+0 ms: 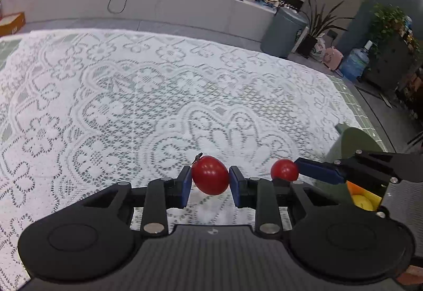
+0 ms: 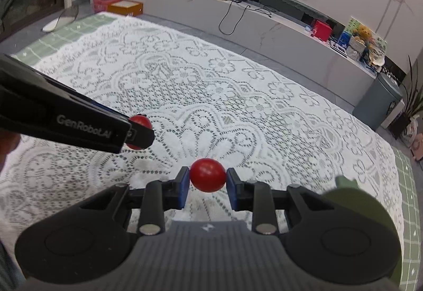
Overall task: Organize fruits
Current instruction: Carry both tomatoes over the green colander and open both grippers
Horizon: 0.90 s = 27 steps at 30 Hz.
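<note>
Well, both grippers' fingers (left gripper [image 1: 210, 180], right gripper [image 2: 207, 182]) clamp red tomatoes above open lace cloth [image 1: 132, 95].

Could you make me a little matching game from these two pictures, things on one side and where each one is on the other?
Things:
1. tomato with a stem
2. round tomato
3. green container
4. lace cloth

Places:
A. spread over the table
B. pinched in the left claw
C. at the table's right edge
D. pinched in the right claw

Pairs: 1-B, 2-D, 3-C, 4-A
</note>
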Tool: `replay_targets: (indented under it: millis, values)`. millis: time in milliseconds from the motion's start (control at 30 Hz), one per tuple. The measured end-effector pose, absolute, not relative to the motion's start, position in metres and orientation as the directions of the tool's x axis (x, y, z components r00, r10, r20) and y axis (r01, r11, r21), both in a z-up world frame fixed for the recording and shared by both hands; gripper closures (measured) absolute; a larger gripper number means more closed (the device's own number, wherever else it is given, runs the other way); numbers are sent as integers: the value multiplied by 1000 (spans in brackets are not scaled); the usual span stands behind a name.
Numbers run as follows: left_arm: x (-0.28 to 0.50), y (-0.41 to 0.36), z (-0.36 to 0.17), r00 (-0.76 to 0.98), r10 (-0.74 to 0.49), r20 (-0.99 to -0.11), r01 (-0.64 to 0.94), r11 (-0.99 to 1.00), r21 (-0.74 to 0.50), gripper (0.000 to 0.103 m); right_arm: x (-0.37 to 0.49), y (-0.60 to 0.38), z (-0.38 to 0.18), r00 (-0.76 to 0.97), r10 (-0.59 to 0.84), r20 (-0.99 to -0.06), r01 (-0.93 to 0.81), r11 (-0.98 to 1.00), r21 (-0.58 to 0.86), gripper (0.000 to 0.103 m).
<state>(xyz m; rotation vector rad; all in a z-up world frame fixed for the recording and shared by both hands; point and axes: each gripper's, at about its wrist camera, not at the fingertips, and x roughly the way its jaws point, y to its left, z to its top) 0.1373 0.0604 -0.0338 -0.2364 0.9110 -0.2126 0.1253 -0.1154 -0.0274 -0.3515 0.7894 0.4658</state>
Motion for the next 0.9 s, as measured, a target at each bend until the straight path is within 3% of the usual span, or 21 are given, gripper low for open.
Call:
replay_targets:
  millis: [367,900]
  values:
    - [115,10,-4,628,-306,-715,225,952,-209,69,100,-169,-6,642,276,-716,-423,905,-31,77]
    - [110,-76,8,598,-386,-702,434,893,-122,69,81,-250,-11,693,156,-704,-248,968,-29,77]
